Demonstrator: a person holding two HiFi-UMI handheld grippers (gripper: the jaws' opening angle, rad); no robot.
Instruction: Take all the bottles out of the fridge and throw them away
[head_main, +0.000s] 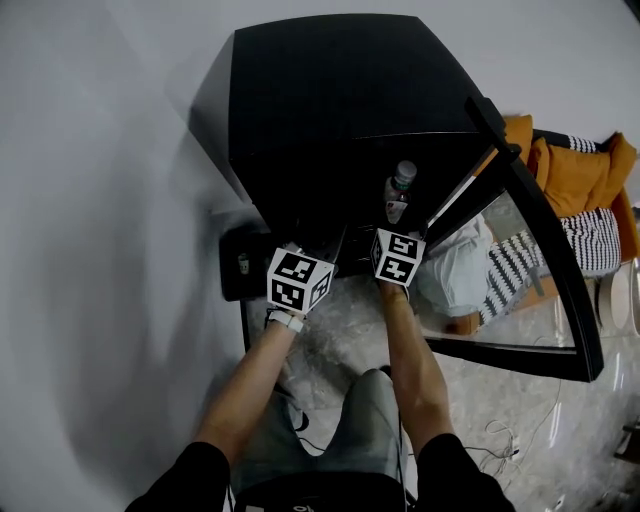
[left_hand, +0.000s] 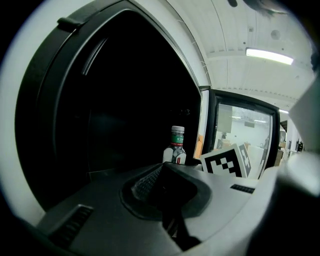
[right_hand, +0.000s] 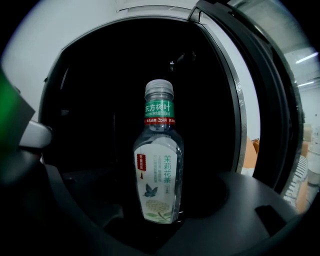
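In the right gripper (right_hand: 159, 225), closed on its lower part: a clear plastic bottle (right_hand: 158, 175) with grey cap, green neck band and white label, upright, at the dark opening of the black fridge (head_main: 330, 90). Just beside, the left gripper (left_hand: 161, 190), with nothing in it; jaws together, as far as the dim view allows to say. Glass door (head_main: 560, 262) of the fridge swung open to the right.

Under the fridge and the person, a pale marbled floor (head_main: 470, 400), with a small black box (head_main: 238, 262) at the fridge's left corner and thin cables (head_main: 500, 440) further right. Behind the fridge, a plain white wall (head_main: 100, 150). Beyond the glass door, orange cushions (head_main: 580, 165) and a black-and-white striped cloth (head_main: 585, 240). Overhead in the left gripper view, a white ceiling (left_hand: 235, 30) with one long lit lamp (left_hand: 269, 56).
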